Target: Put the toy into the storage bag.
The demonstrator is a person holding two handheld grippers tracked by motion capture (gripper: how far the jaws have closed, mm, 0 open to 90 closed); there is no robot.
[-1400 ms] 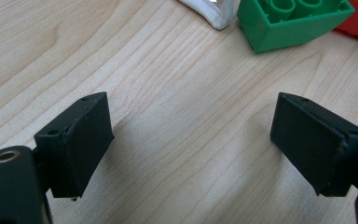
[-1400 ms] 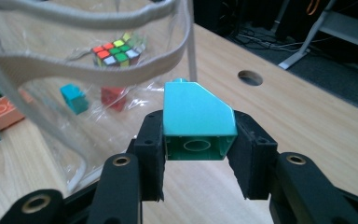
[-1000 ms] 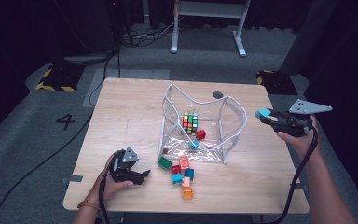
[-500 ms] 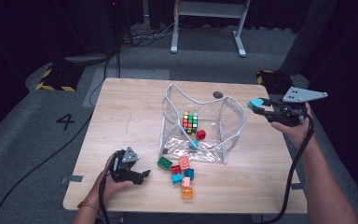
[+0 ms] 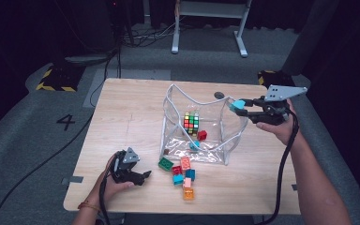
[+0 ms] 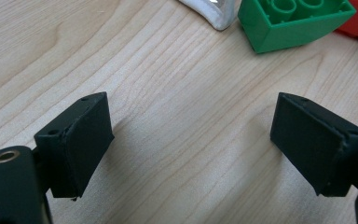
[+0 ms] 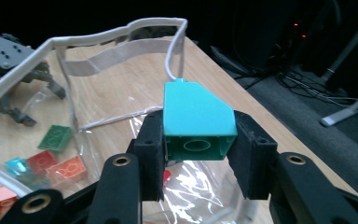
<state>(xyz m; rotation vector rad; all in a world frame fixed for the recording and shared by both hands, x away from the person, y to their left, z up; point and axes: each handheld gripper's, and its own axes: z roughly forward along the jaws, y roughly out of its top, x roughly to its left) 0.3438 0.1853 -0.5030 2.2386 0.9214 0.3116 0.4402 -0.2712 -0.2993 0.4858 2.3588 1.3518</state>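
Right tool (image 5: pixel 240 107) clenched on teal block (image 7: pixel 196 122), held above right rim of clear bag (image 5: pixel 232 136). Bag holds puzzle cube (image 5: pixel 191 123), red block (image 5: pixel 201 135), small teal piece. Left tool (image 5: pixel 143 176) released, resting on surface (image 5: pixel 122 117) near green block (image 6: pixel 293 21).

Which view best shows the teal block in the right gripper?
The right gripper view: the teal block sits close up, clamped between both jaws. The high view shows it as a small teal patch at the right gripper.
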